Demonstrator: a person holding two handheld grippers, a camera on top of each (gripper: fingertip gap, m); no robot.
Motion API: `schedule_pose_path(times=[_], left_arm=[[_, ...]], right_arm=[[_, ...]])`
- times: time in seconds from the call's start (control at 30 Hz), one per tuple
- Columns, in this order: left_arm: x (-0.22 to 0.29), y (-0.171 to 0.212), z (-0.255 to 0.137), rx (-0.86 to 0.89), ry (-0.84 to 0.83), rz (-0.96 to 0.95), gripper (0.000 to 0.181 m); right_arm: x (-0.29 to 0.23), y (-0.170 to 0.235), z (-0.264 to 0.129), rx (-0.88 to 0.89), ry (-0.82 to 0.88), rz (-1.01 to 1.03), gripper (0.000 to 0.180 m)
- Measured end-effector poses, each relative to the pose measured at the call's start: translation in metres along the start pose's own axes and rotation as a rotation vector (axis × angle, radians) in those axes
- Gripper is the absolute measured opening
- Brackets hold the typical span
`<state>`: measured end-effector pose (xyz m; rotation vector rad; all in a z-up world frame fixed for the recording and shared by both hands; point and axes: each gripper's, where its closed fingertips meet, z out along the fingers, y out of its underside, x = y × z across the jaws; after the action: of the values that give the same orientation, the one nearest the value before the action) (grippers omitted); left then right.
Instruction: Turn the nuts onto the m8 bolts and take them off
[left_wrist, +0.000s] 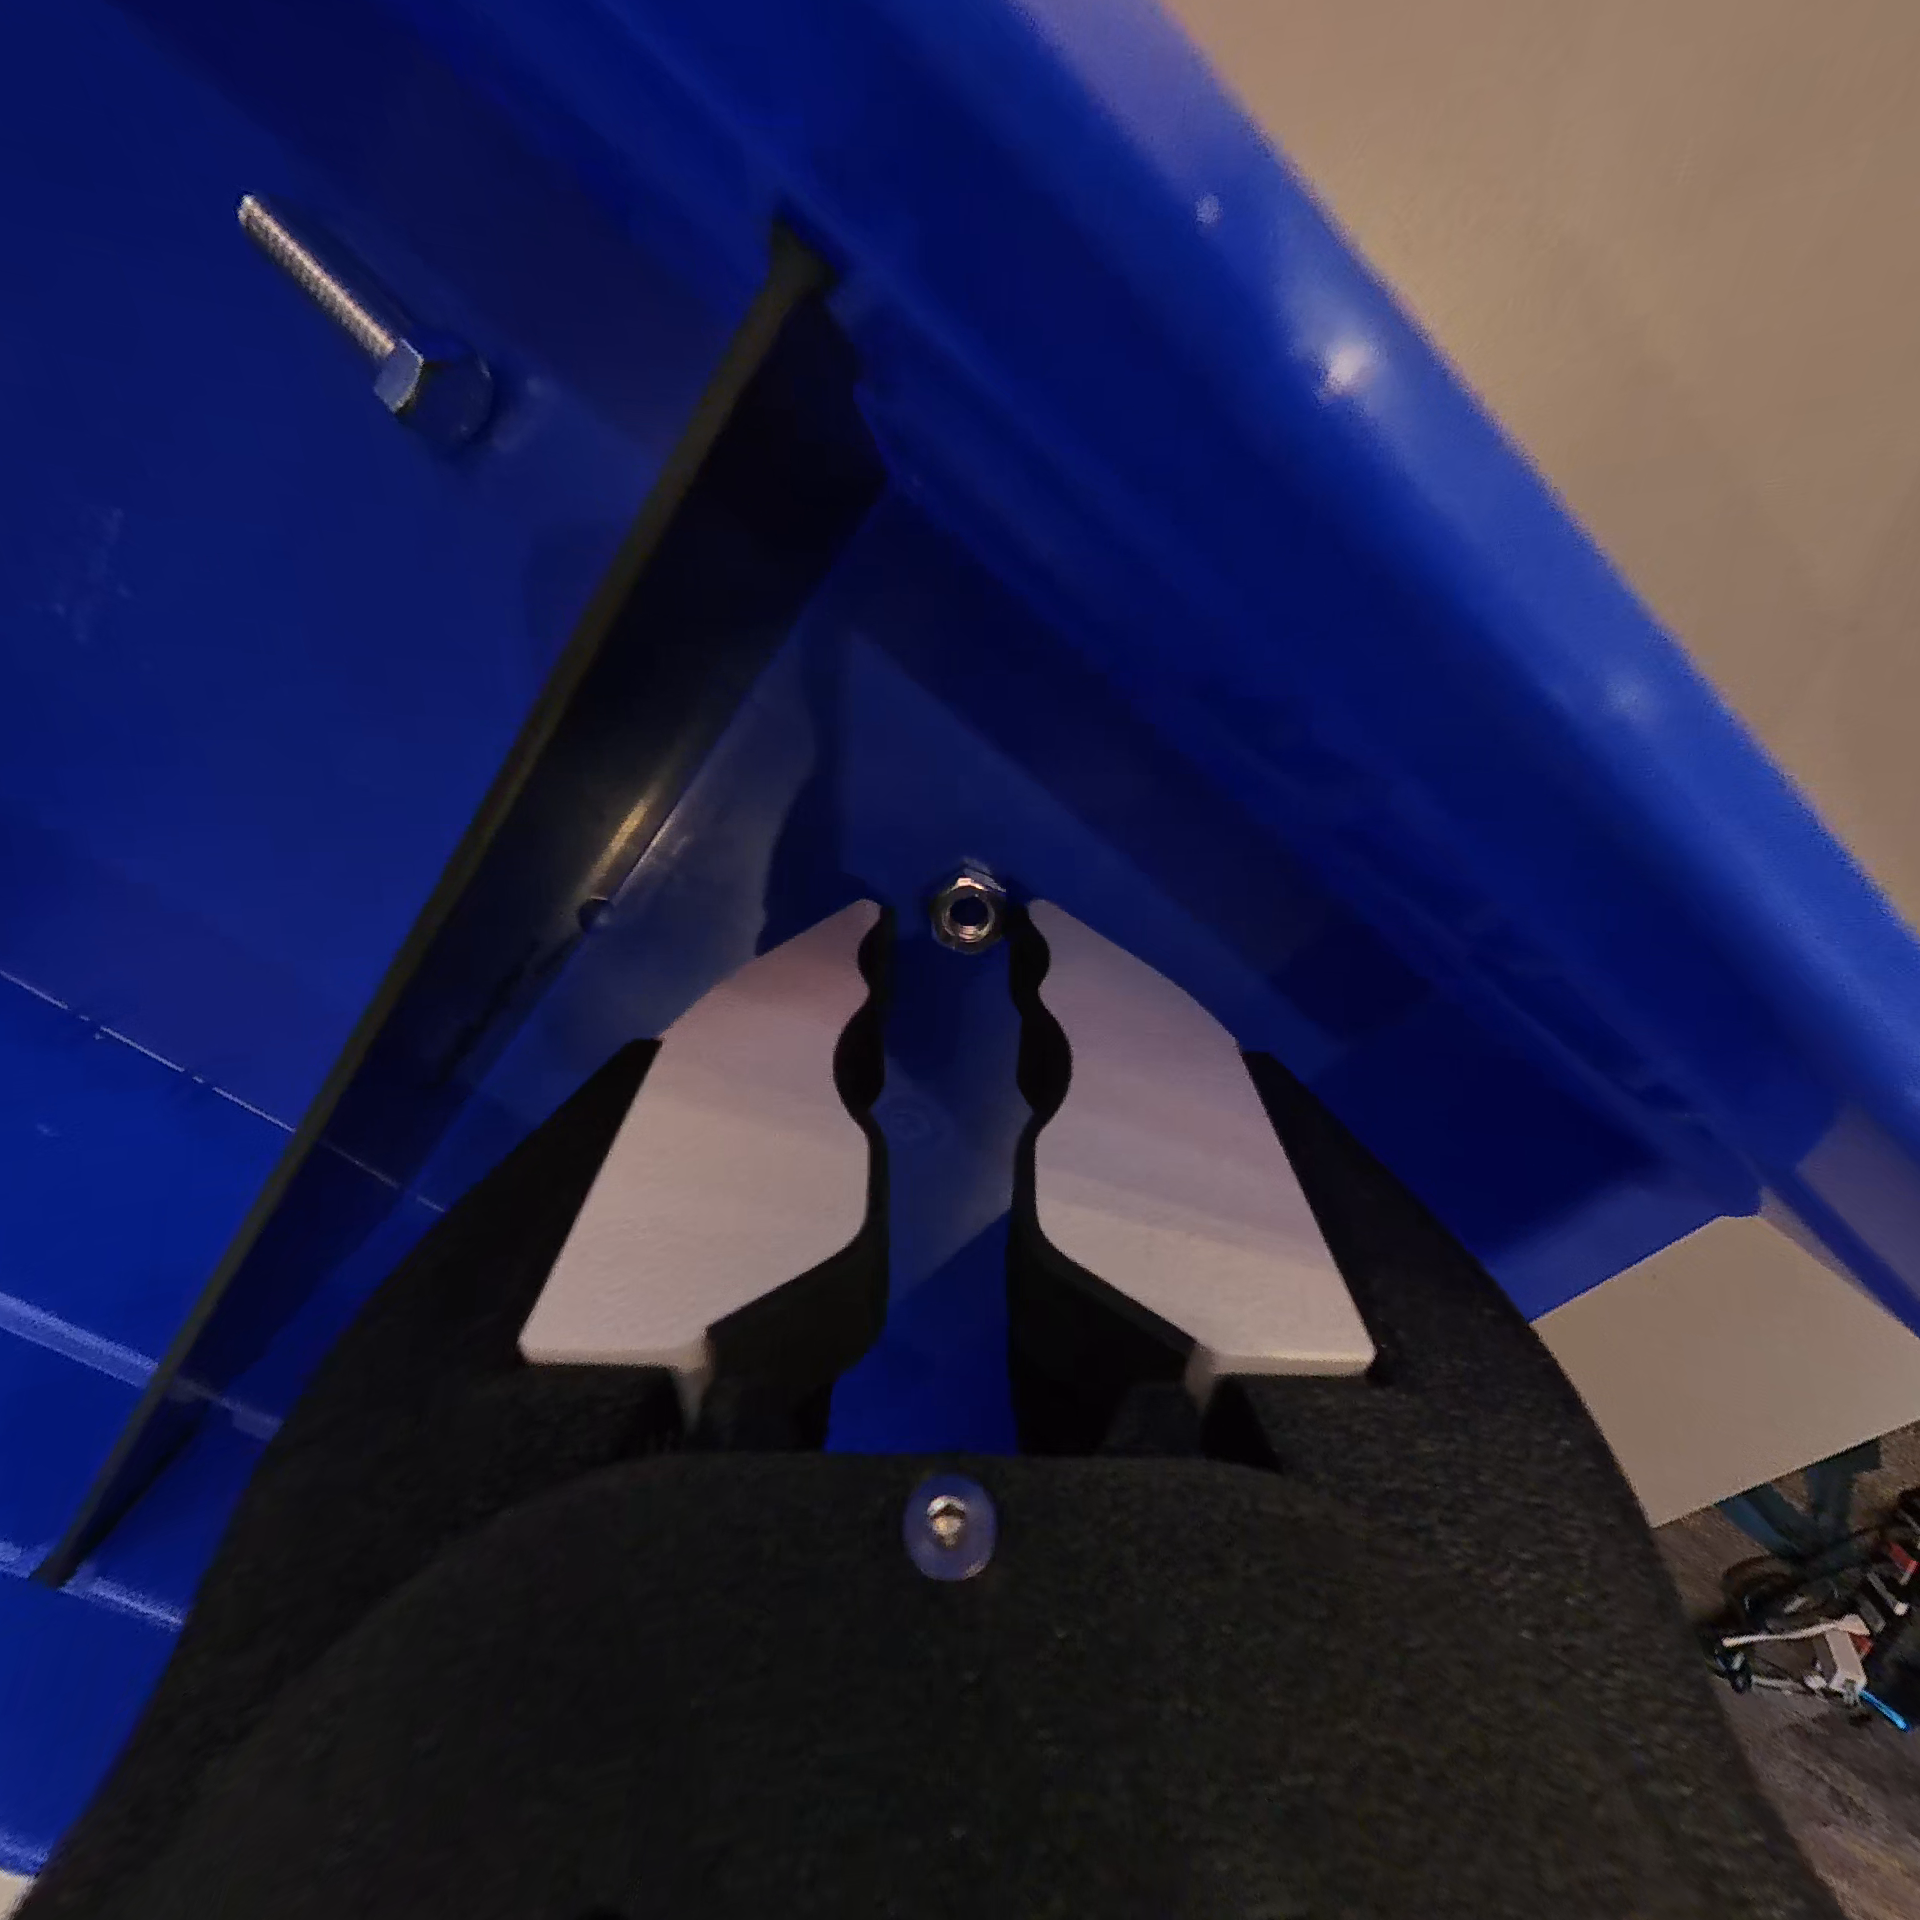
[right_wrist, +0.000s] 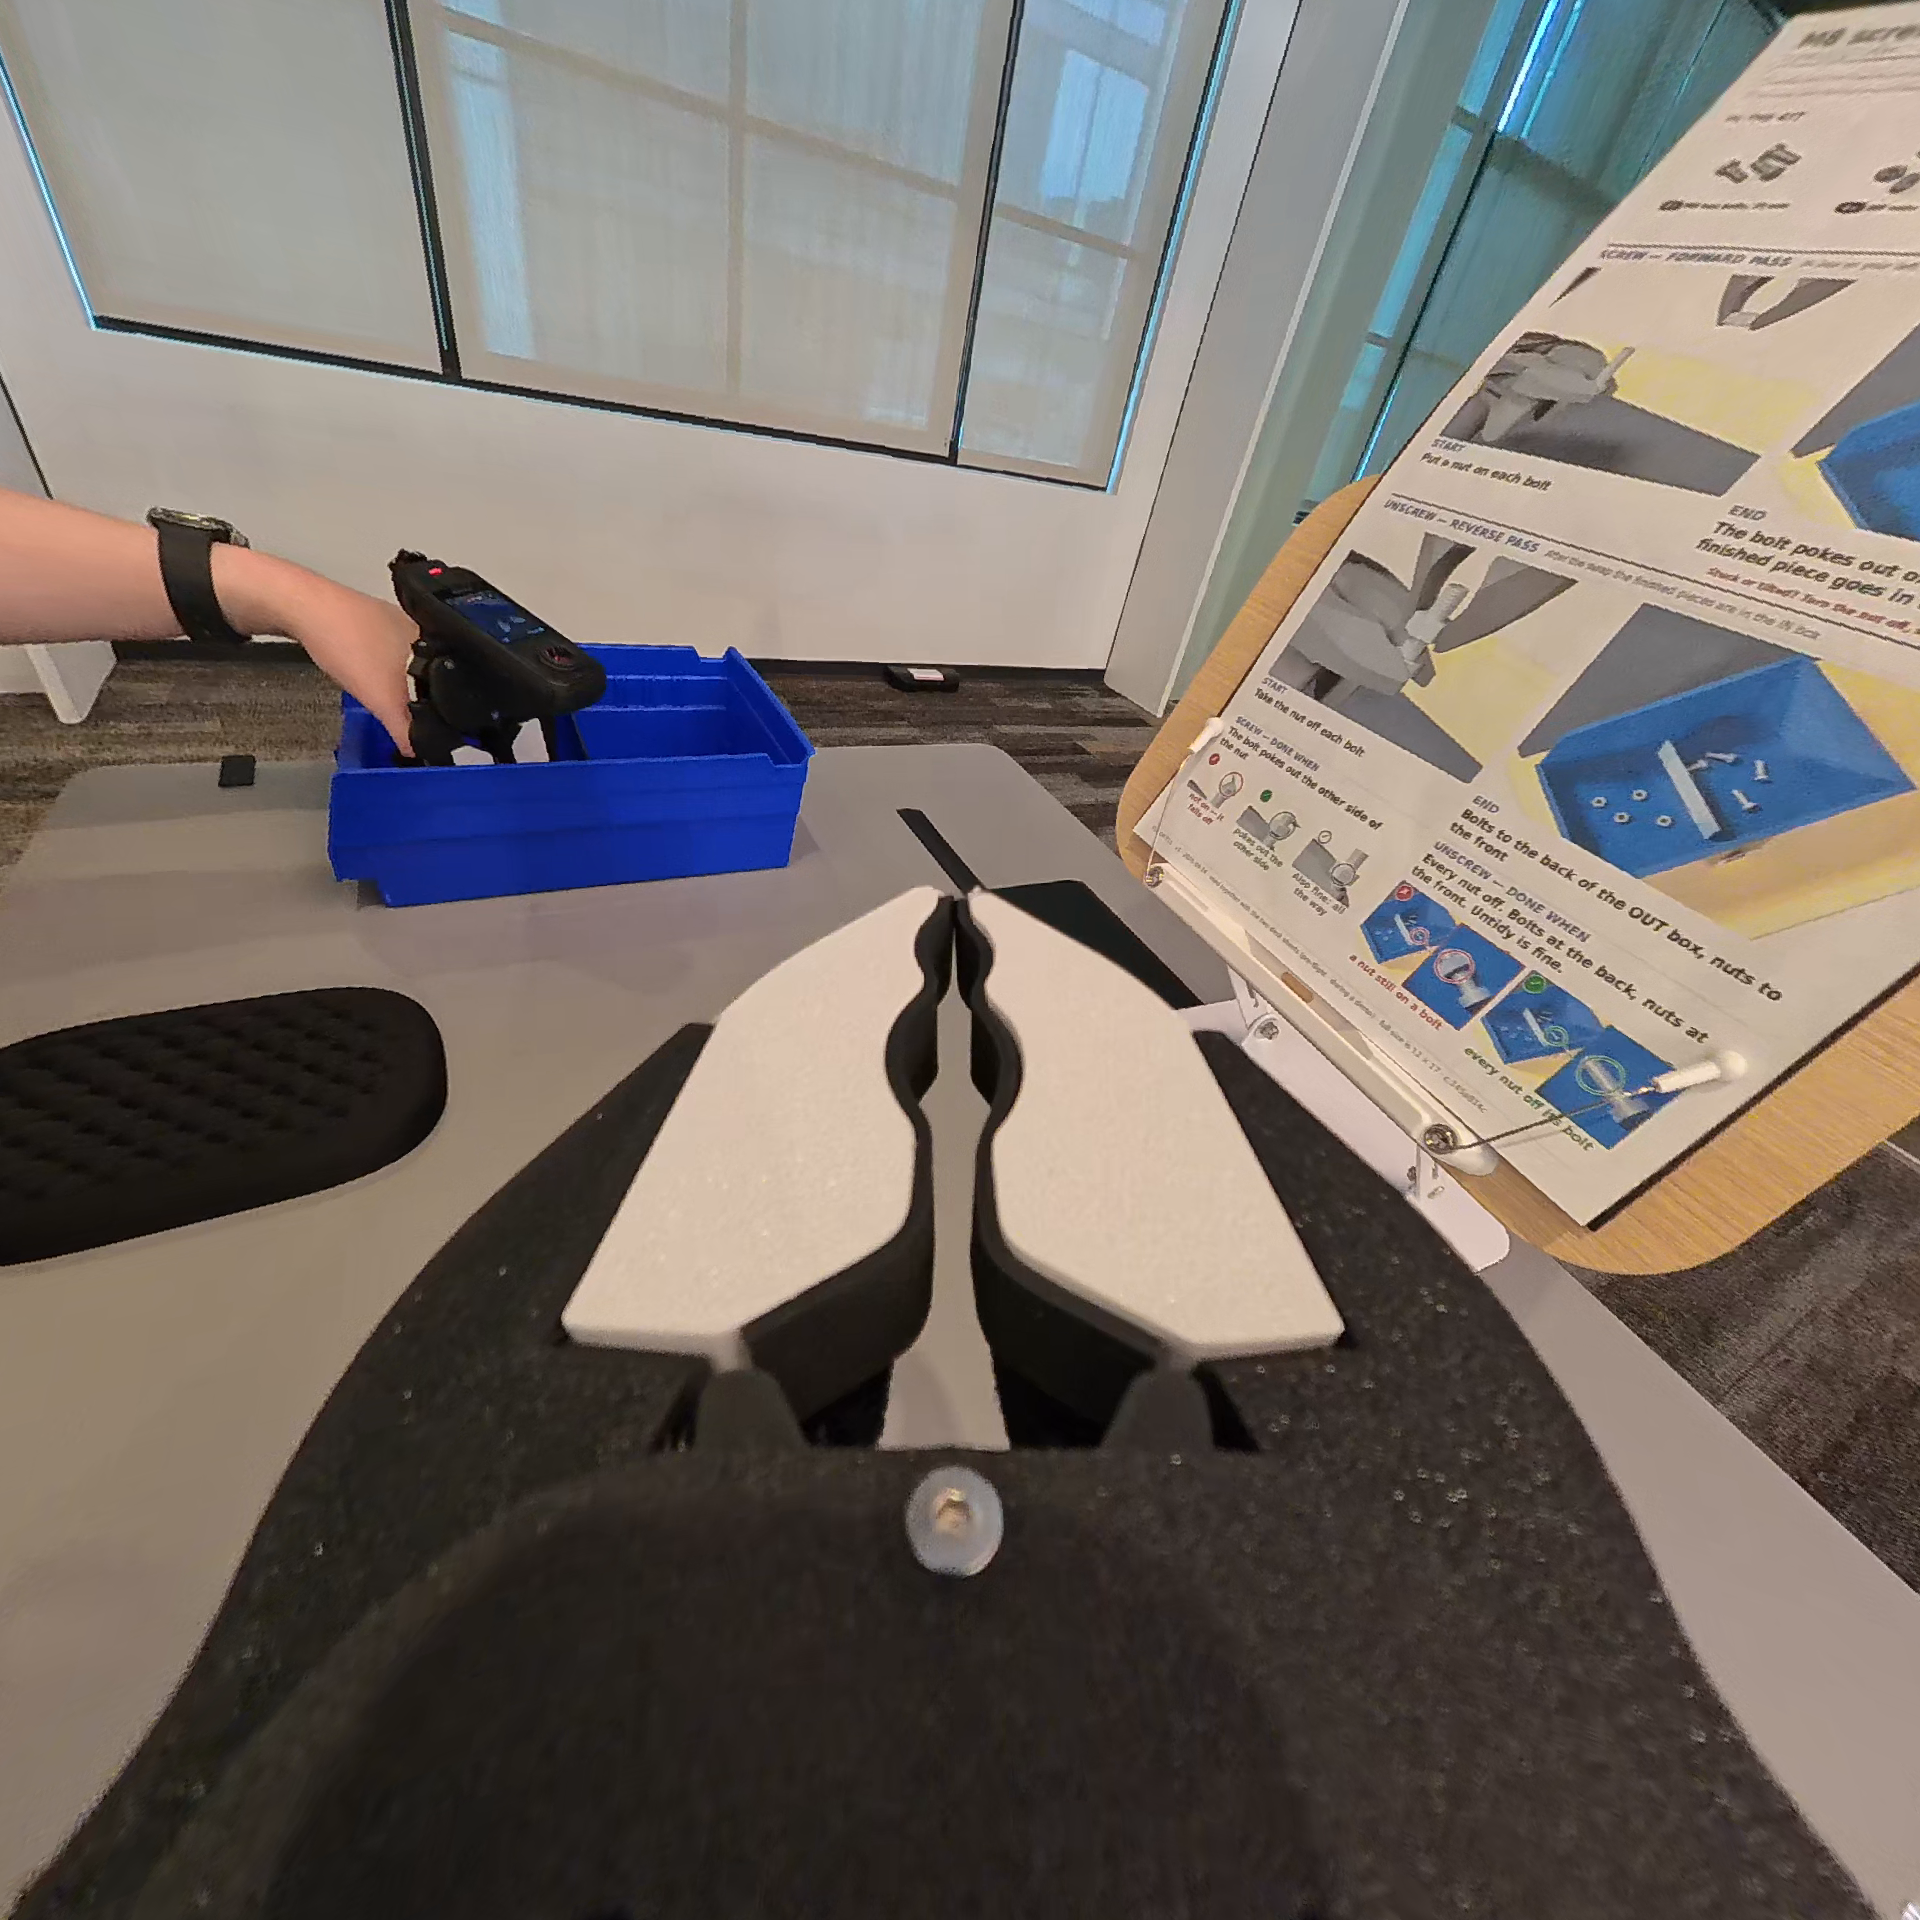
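— Left tongs (left_wrist: 956, 914)?
— Down inside the blue bin (left_wrist: 1351, 582), parted a little, gripping nothing. One steel nut (left_wrist: 964, 916) standing on edge right at the tips, bore facing the camera, in the corner of the near compartment. Contact with either fingertip: cannot tell.

— Bolts?
— One bolt (left_wrist: 364, 317) in sight, lying flat on the bin floor in the other compartment, across the black divider (left_wrist: 499, 790), hex head toward the camera, thread pointing away. No nut on it.

— So, counted in the left wrist view?
— One nut, one bolt, one divider, two compartments.

— Right tongs (right_wrist: 954, 909)?
— Above the grey desk (right_wrist: 582, 977), well apart from the bin (right_wrist: 571, 821), tips closed together or nearly so, only a thin slit between the wavy pads, nothing between them.

— Anything else from that side?
— One hand (right_wrist: 364, 665) with a black wristwatch (right_wrist: 197, 577), holding the left tongs (right_wrist: 488, 665) low in the bin. One black dimpled pad (right_wrist: 197, 1112) at the left of the desk. One instruction sheet (right_wrist: 1621, 665) propped on a wooden board (right_wrist: 1226, 748) at the right. One small black block (right_wrist: 237, 771) on the desk beside the bin.
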<state>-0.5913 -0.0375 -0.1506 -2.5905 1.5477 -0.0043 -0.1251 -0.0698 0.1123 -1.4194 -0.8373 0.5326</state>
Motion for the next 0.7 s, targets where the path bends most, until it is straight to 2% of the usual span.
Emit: schedule_pose_path(times=[0.53, 0.7], left_arm=[[0.003, 0.001, 0.001, 0.001, 0.041, -0.016, 0.014], [-0.007, 0.005, -0.009, 0.020, -0.021, 0.019, 0.015]], right_arm=[[0.001, 0.006, -0.001, -0.042, 0.003, -0.027, 0.000], [0.004, -0.001, -0.011, -0.015, 0.012, -0.029, 0.000]])
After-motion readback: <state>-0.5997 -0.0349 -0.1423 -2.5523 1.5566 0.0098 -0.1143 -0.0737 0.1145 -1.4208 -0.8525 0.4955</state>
